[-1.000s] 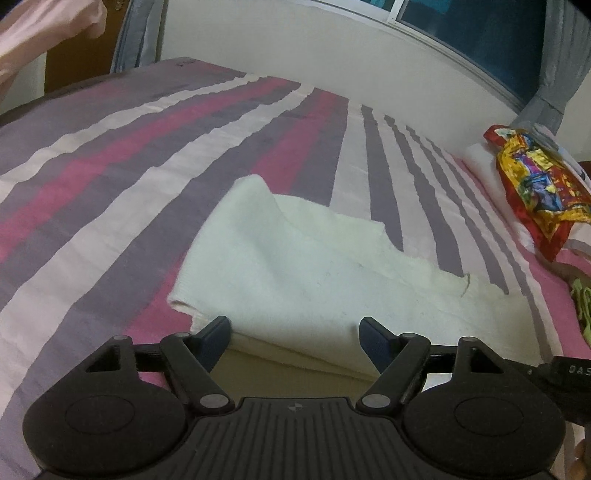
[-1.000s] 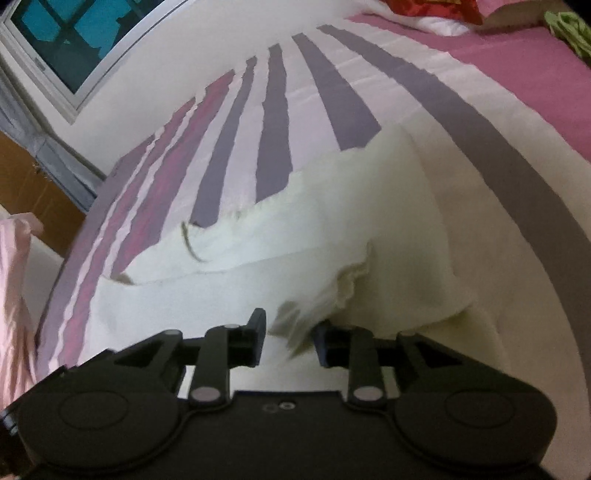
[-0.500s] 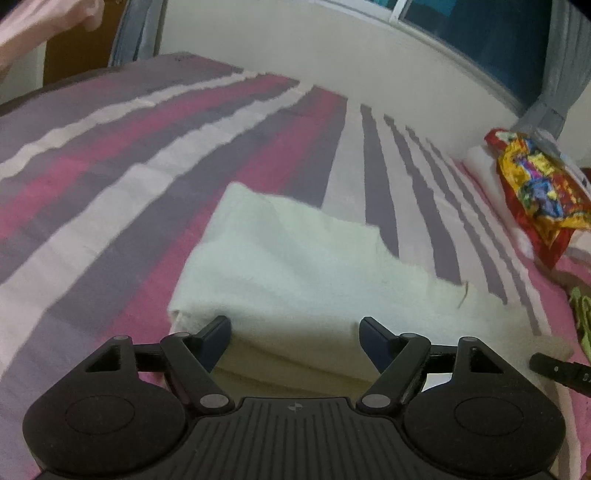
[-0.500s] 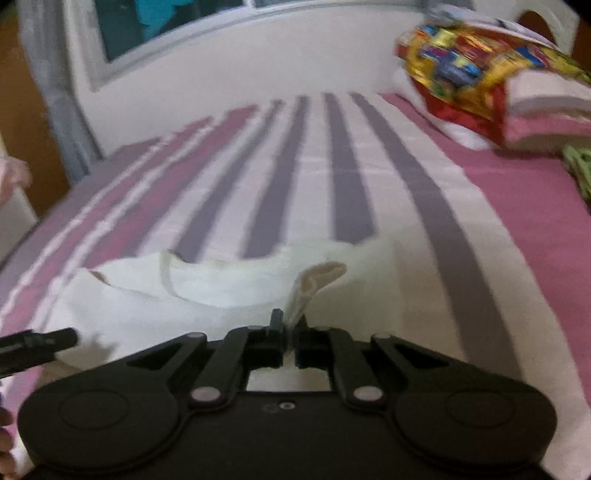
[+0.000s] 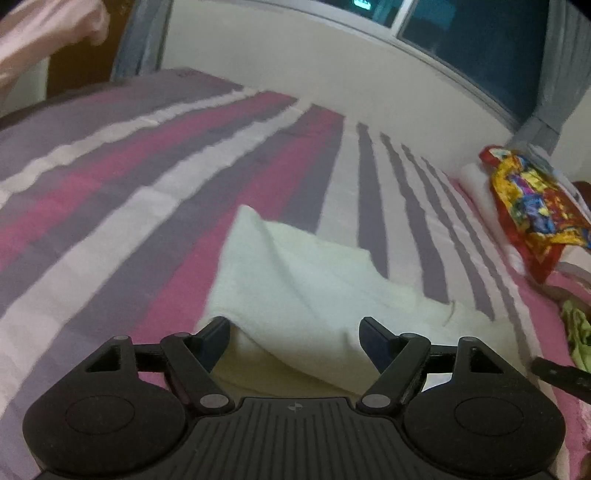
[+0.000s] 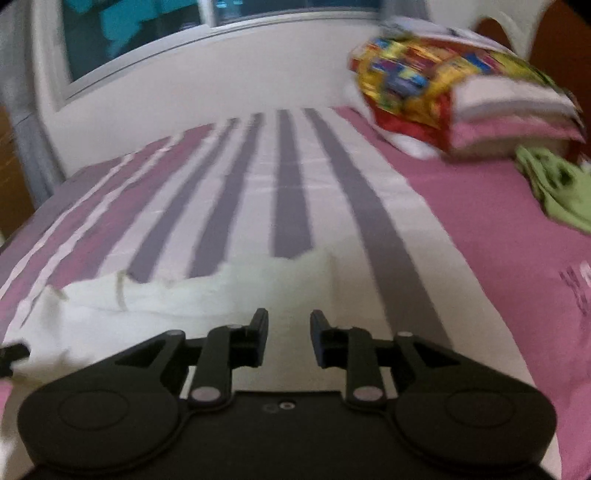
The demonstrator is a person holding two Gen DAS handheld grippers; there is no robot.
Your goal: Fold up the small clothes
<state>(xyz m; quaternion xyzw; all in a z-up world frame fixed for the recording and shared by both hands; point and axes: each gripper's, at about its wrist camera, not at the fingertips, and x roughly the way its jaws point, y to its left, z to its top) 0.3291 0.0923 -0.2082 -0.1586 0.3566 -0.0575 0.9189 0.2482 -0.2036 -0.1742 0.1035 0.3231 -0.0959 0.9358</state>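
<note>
1. the left gripper (image 5: 293, 338) stands wide, its two blue-tipped fingers (image 5: 216, 341) well apart and pointing down at the bed.
2. a cream cloth (image 5: 295, 291) lies folded on the sheet (image 5: 110, 206) right ahead of the left gripper; its near edge runs between the fingers, and the left finger sits just beside that edge. whether either finger touches the fabric cannot be told.
3. a raised fold in the cloth runs from its far left corner toward the gap between the left fingers.
4. the right gripper (image 6: 286, 338) is opening, its jaws a narrow gap apart with nothing between them; only cloth and sheet show past the gap.
5. from the right gripper, the cloth (image 6: 184, 299) lies ahead and to the left, its far edge ragged against the purple stripes; its right end reaches just past the fingertips.
6. the sheet (image 6: 498, 240) is striped purple, pink and white to the left of the right gripper and plain pink to its right.
7. far ahead and to the right of both grippers sits a stack of folded things with a bright red and yellow wrap (image 6: 424, 77) on top.
8. a green garment (image 6: 554, 188) lies crumpled on the pink area, near that stack, well to the right of the right gripper.
9. a dark tip of the right gripper (image 5: 561, 374) shows at the right edge of the left view.
10. a white wall and a window (image 6: 129, 33) lie beyond the bed.
</note>
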